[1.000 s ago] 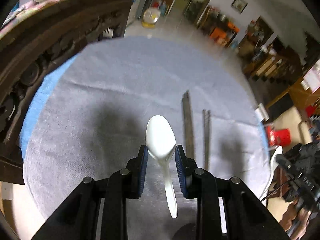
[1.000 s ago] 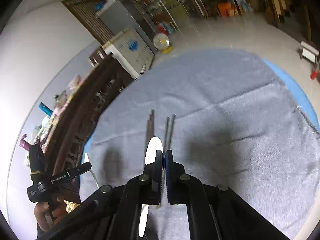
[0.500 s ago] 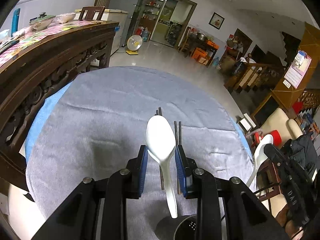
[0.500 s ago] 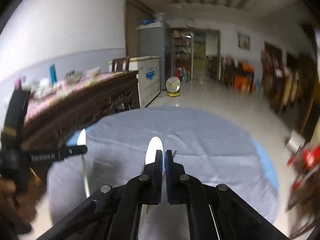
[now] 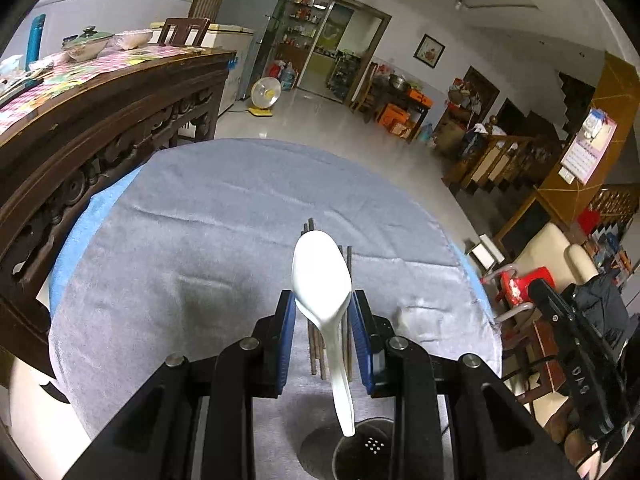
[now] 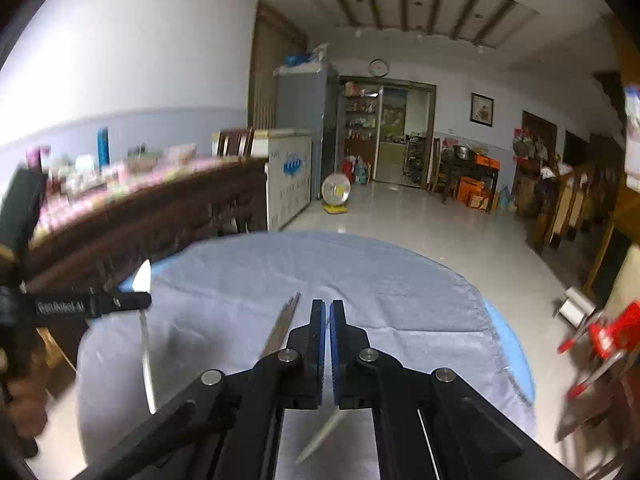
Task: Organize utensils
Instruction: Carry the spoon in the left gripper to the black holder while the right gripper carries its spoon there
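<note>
My left gripper (image 5: 323,312) is shut on the bowl of a white spoon (image 5: 320,276). Its handle hangs down over a dark perforated utensil holder (image 5: 370,454) at the bottom edge. Dark chopsticks (image 5: 349,256) lie on the grey cloth (image 5: 200,240) beneath it. In the right wrist view the left gripper (image 6: 136,300) shows at the left with that spoon (image 6: 142,276). My right gripper (image 6: 325,320) is shut; a second white spoon's handle (image 6: 320,436) sticks out below its jaws, the bowl hidden. The chopsticks (image 6: 285,320) lie just left of its fingers.
The round table has a blue edge (image 5: 70,240) under the cloth. A dark carved wooden sideboard (image 5: 100,120) stands close on the left. Red stools (image 5: 524,284) and a chair sit off the right side. A hand (image 6: 20,396) holds the left gripper.
Both grippers rose and drew back, so the room shows behind the table. The holder came into the left view. The right gripper rolled upright, and its spoon's bowl no longer shows above the fingers.
</note>
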Action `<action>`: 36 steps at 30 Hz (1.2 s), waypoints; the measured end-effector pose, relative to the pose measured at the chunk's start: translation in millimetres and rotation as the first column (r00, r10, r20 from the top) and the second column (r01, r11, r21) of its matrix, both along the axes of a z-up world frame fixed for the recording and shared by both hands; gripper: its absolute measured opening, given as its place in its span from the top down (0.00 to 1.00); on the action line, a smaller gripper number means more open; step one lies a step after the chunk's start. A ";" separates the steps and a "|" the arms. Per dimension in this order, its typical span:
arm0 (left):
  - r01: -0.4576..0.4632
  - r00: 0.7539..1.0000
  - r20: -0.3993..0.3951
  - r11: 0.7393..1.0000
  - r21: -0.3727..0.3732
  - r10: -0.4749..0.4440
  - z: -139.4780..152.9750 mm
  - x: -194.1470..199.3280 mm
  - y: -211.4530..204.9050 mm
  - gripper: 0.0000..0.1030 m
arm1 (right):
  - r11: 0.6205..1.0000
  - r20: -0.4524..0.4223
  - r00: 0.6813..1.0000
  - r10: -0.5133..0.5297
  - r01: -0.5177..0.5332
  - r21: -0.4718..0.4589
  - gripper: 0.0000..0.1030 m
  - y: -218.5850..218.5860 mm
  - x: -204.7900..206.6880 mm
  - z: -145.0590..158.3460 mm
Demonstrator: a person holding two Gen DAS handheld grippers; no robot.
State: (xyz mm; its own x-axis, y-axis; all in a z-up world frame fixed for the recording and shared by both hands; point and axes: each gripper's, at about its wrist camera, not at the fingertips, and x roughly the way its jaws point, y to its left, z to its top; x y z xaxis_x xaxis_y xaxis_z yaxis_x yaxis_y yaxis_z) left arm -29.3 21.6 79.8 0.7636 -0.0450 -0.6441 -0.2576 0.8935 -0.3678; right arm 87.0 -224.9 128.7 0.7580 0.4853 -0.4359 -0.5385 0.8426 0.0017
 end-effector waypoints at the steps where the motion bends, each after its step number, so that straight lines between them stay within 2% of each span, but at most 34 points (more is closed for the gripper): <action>1: 0.003 1.000 0.006 1.000 0.001 -0.003 1.0 -1.4 -1.7 0.72 | 0.999 -0.025 1.000 0.011 -0.010 0.049 0.97 -3.7 0.8 1.6; 3: 0.006 1.000 0.012 1.000 0.002 -0.006 1.1 -2.7 -4.3 0.72 | 0.997 -0.025 1.000 0.005 -0.003 0.079 0.97 -7.9 -0.5 3.4; 5: 0.013 1.000 0.006 1.000 0.001 -0.013 -0.8 -1.5 -5.4 0.72 | 0.996 -0.066 0.998 0.006 0.000 0.088 0.97 -9.6 6.6 0.1; 6: 0.016 1.000 0.000 1.000 0.006 -0.016 -1.9 -0.8 -6.3 0.72 | 0.994 -0.108 0.994 0.012 0.000 0.105 0.97 -13.3 14.1 -4.1; 8: 0.019 1.000 -0.017 1.000 0.009 -0.019 -5.2 2.3 -6.4 0.72 | 0.999 -0.255 0.967 0.020 -0.009 0.044 0.91 -12.2 40.5 -22.2; 9: 0.024 0.999 -0.033 1.000 0.002 -0.024 -8.0 5.3 -6.0 0.72 | 0.999 -0.369 0.929 0.034 -0.034 0.008 0.87 -10.0 60.2 -38.3; 10: 0.028 0.999 -0.045 1.000 -0.003 -0.028 -10.3 7.7 -6.3 0.72 | 0.998 -0.482 0.875 0.044 -0.057 -0.011 0.84 -10.0 80.1 -57.8; 11: 0.024 0.998 -0.059 1.000 -0.004 -0.024 -13.9 10.5 -5.8 0.72 | 0.998 -0.557 0.830 0.032 -0.054 -0.024 0.84 -11.3 99.1 -74.6; 13: 0.020 0.996 -0.086 1.000 -0.024 -0.022 -21.6 14.7 -1.9 0.72 | 0.992 -0.684 0.729 -0.035 -0.058 -0.111 0.84 -6.2 141.2 -113.2; 17: 0.026 0.993 -0.114 0.998 -0.053 -0.032 -29.6 16.0 1.7 0.72 | 0.981 -0.761 0.640 -0.111 -0.051 -0.186 0.83 8.9 205.8 -153.8; 18: 0.028 0.993 -0.116 0.998 -0.053 -0.034 -29.8 16.7 2.8 0.72 | 0.981 -0.772 0.625 -0.111 -0.056 -0.187 0.80 9.2 213.0 -159.2; 19: 0.031 0.992 -0.120 0.998 -0.052 -0.037 -30.0 17.8 3.8 0.72 | 0.977 -0.793 0.599 -0.112 -0.078 -0.197 0.71 18.6 226.2 -165.9; 20: 0.034 0.992 -0.123 0.998 -0.053 -0.041 -30.1 19.1 4.9 0.72 | 0.971 -0.796 0.593 -0.124 -0.091 -0.219 0.60 25.1 232.0 -169.3; 21: 0.039 0.991 -0.125 0.998 -0.058 -0.046 -30.4 20.5 5.3 0.72 | 0.961 -0.787 0.599 -0.144 -0.106 -0.256 0.51 33.2 236.4 -171.2; 22: 0.043 0.991 -0.125 0.997 -0.062 -0.050 -30.2 22.1 5.5 0.72 | 0.950 -0.778 0.609 -0.154 -0.125 -0.286 0.36 41.3 238.9 -172.7; 23: 0.047 0.991 -0.125 0.997 -0.065 -0.055 -30.7 24.1 5.9 0.72 | 0.940 -0.765 0.624 -0.158 -0.143 -0.310 0.34 49.7 239.6 -172.4; 27: 0.059 0.989 -0.134 0.995 -0.080 -0.069 -35.6 32.1 6.6 0.72 | 0.885 -0.727 0.656 -0.203 -0.195 -0.423 0.35 80.8 242.7 -181.9; 28: 0.059 0.988 -0.136 0.995 -0.080 -0.070 -36.7 33.1 7.0 0.72 | 0.874 -0.730 0.650 -0.212 -0.209 -0.439 0.38 86.3 242.5 -186.6; 29: 0.060 0.988 -0.138 0.995 -0.083 -0.071 -37.5 33.9 7.0 0.72 | 0.868 -0.732 0.645 -0.221 -0.212 -0.449 0.54 89.5 242.5 -190.3; 30: 0.061 0.987 -0.141 0.994 -0.087 -0.073 -38.0 34.5 7.1 0.72 | 0.863 -0.738 0.633 -0.233 -0.215 -0.457 0.54 91.7 242.3 -194.3; 31: 0.063 0.987 -0.144 0.994 -0.089 -0.075 -38.1 35.5 7.0 0.72 | 0.868 -0.731 0.643 -0.228 -0.206 -0.451 0.69 92.9 242.3 -191.8; 34: 0.068 0.985 -0.153 0.994 -0.085 -0.080 -37.7 40.3 5.8 0.72 | 0.876 -0.741 0.634 -0.220 -0.207 -0.437 0.69 92.7 241.6 -189.6; 36: 0.068 0.985 -0.152 0.994 -0.085 -0.081 -37.4 43.4 6.2 0.72 | 0.902 -0.753 0.627 -0.199 -0.183 -0.391 0.69 87.1 242.1 -186.0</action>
